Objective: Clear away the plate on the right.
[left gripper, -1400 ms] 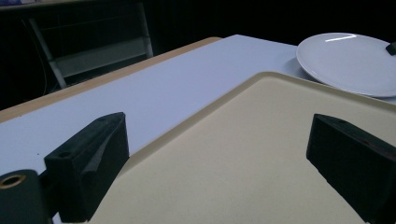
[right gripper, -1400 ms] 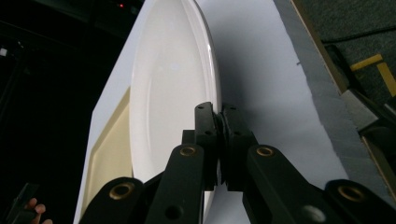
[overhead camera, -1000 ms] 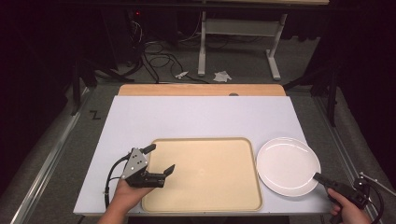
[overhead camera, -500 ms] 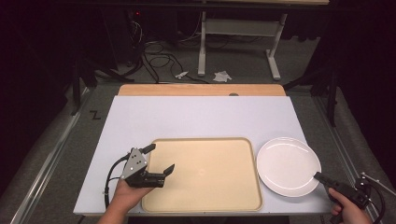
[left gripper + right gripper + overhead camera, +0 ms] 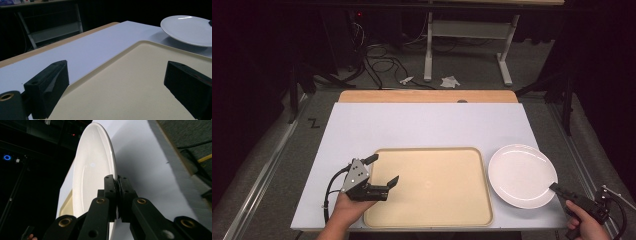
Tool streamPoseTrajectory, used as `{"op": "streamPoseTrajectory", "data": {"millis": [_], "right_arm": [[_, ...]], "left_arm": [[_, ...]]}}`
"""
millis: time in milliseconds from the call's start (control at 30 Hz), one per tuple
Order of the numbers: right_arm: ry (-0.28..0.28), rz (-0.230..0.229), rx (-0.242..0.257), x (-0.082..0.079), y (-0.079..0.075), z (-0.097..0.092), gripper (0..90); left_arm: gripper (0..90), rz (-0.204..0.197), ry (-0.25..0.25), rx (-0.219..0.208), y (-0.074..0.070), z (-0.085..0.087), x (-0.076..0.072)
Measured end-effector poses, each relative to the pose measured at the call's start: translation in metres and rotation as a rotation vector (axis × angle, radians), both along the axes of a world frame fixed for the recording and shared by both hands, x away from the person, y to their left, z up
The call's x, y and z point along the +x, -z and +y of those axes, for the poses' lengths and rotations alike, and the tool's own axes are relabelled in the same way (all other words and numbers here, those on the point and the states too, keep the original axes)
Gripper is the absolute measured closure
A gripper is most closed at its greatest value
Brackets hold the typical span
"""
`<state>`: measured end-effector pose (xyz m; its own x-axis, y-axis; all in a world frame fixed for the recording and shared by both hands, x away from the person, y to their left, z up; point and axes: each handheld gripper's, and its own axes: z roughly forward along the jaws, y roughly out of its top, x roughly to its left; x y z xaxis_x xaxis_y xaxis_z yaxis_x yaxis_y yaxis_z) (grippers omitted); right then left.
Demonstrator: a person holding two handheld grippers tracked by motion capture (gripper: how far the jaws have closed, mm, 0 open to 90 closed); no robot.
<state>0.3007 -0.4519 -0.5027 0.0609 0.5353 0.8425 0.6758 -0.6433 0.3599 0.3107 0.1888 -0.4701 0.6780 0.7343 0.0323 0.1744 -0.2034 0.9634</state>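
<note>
Right gripper (image 5: 557, 188) sits at about 4 o'clock on the table (image 5: 427, 125), its jaws pinched together on the near rim of the white plate (image 5: 522, 175). In the right gripper view the two black jaws meet on the thin edge of the plate (image 5: 92, 170), with the rim caught between them. That plate lies at 3 o'clock from the beige tray (image 5: 432, 185), just beside its right edge and partly lifted — a shadow shows under it in the left gripper view (image 5: 187, 28). Left gripper (image 5: 382, 172) hovers at 9 o'clock over the tray's left edge — jaws wide apart, nothing between them, the tray (image 5: 130, 82) below.
</note>
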Motion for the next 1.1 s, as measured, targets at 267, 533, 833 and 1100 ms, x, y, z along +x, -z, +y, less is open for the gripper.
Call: {"op": "streamPoseTrajectory", "data": {"millis": [267,533,833,1100], "right_arm": [[-0.042,-0.005,0.02,0.012,-0.011,0.016,89.3],[-0.086,-0.031,0.007,0.027,-0.024,0.033,89.3],[-0.143,-0.045,0.012,0.052,-0.025,0.068,89.3],[-0.184,-0.058,0.014,0.065,-0.021,0.088,89.3]], "left_arm": [[6.5,-0.008,-0.013,-0.008,-0.001,0.002,-0.001],[6.5,-0.008,-0.014,-0.004,-0.001,0.002,-0.001],[6.5,-0.01,-0.028,-0.012,-0.001,0.009,-0.004],[6.5,-0.011,-0.051,-0.016,0.0,0.018,-0.01]]}}
